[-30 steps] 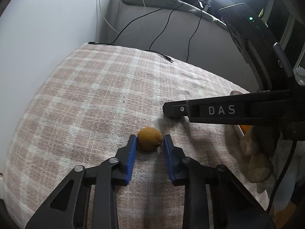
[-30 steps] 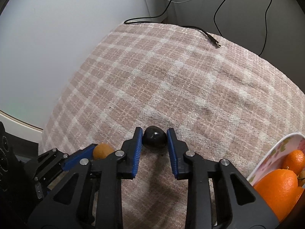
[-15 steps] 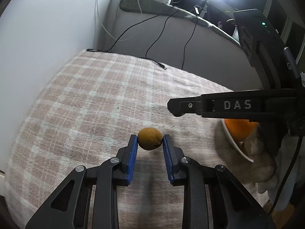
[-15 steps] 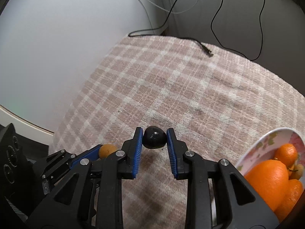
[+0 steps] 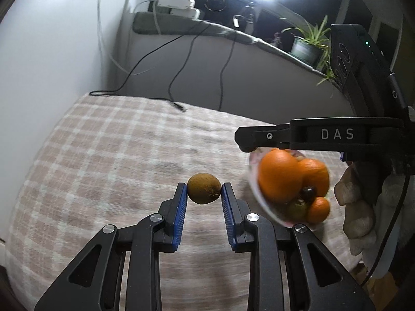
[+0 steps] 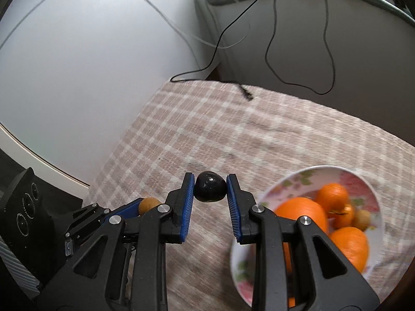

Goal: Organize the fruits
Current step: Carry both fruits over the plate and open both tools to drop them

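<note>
Left wrist view: the left gripper point(image 5: 204, 190) pinches a small brown fruit point(image 5: 204, 188) between its blue pads point(image 5: 181, 202), clear of the checked cloth point(image 5: 103, 155), so it can be carried rather than rolled. The bowl point(image 5: 253, 178) of oranges point(image 5: 278, 175) sits just right of it, likely the drop-off. In the right wrist view the right gripper point(image 6: 210, 189) likewise clamps a dark fruit point(image 6: 209, 190), with the bowl's rim point(image 6: 293, 177) near and to its right. Both fruits are held at the pad tips, probably so they release cleanly over the pile

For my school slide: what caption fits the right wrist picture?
Right gripper holds a dark fruit beside a bowl of oranges.
</note>
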`<state>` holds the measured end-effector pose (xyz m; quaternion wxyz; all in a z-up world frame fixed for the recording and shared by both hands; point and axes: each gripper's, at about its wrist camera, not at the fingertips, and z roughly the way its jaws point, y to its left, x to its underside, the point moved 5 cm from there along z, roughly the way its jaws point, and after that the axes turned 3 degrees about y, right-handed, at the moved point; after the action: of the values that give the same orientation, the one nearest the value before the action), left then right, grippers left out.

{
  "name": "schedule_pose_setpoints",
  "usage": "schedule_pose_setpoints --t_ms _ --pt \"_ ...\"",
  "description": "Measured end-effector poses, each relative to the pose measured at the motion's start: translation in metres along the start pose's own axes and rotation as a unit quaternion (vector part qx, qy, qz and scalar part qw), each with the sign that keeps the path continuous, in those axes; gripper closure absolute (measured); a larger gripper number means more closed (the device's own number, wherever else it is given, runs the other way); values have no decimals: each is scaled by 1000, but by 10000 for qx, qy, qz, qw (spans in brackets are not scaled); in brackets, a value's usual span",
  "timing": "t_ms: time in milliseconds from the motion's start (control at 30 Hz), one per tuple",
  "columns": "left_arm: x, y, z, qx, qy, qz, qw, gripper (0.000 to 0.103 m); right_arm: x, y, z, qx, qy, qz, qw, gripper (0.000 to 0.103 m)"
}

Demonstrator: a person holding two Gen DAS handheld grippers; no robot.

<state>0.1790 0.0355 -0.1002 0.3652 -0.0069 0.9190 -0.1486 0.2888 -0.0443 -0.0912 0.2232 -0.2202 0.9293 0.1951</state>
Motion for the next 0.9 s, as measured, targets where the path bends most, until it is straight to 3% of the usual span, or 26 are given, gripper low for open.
schedule_pose_setpoints --t_ms 433,900 --pt "-10 -52 10 282 18 300 9991 78 13 -62 -54 97 -427 270 9987 77" --pt "-18 -99 24 405 98 656 9970 78 25 -116 -67 178 -522 588 9967 77"
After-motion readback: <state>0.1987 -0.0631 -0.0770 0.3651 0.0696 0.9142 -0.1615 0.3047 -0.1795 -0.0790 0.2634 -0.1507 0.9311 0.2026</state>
